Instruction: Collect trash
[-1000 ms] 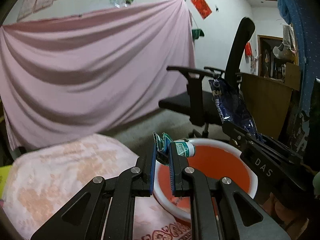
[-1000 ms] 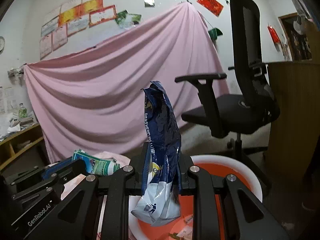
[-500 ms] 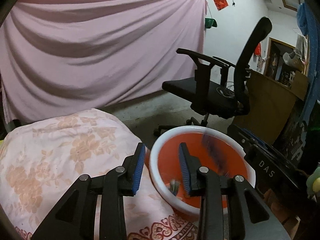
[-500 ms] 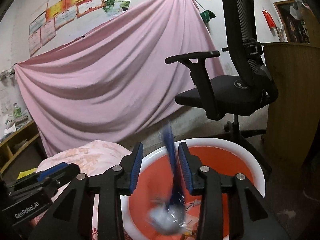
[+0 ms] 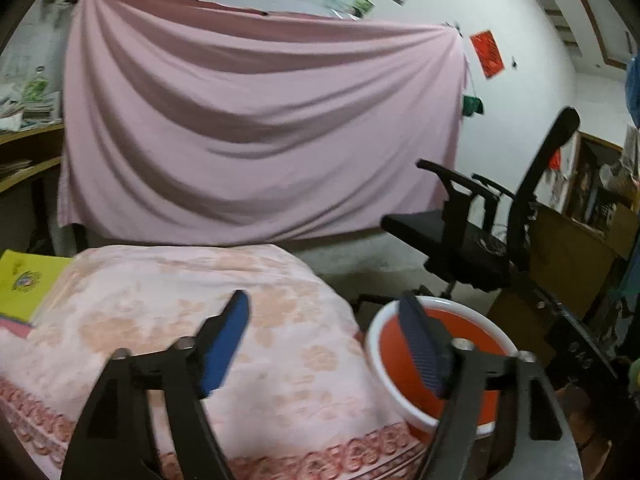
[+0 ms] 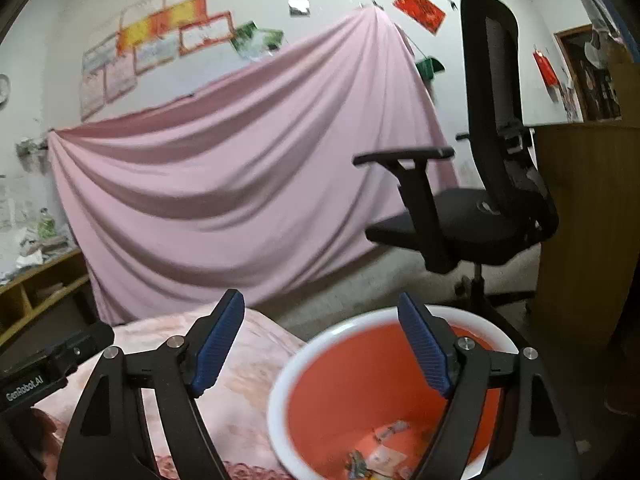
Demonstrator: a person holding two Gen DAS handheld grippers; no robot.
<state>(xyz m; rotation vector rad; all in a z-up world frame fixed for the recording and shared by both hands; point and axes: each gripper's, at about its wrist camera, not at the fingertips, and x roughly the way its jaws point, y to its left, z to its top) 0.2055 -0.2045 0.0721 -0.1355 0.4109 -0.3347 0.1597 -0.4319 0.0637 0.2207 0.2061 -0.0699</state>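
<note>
Although the red basin with the white rim was in both views, its near part was cut by the lower edge in the right wrist view, and in the left wrist view the right finger of the left gripper covered part of it, so its bottom could not be seen there. The trash lay at the bottom of the basin as several small scraps, too blurred and too small to count or to name. Two grippers were present, each with two blue pads, and both stood with the jaws wide apart and nothing between them: the left gripper was above the flowered pink cloth and the rim of the basin, the right gripper was above the basin and the edge of the cloth. One black office chair stood behind the basin, and one large pink sheet hung on the wall behind it. One yellow booklet lay at the left end of the cloth, partly cut by the edge of the view. One wooden cabinet stood right of the chair.
</note>
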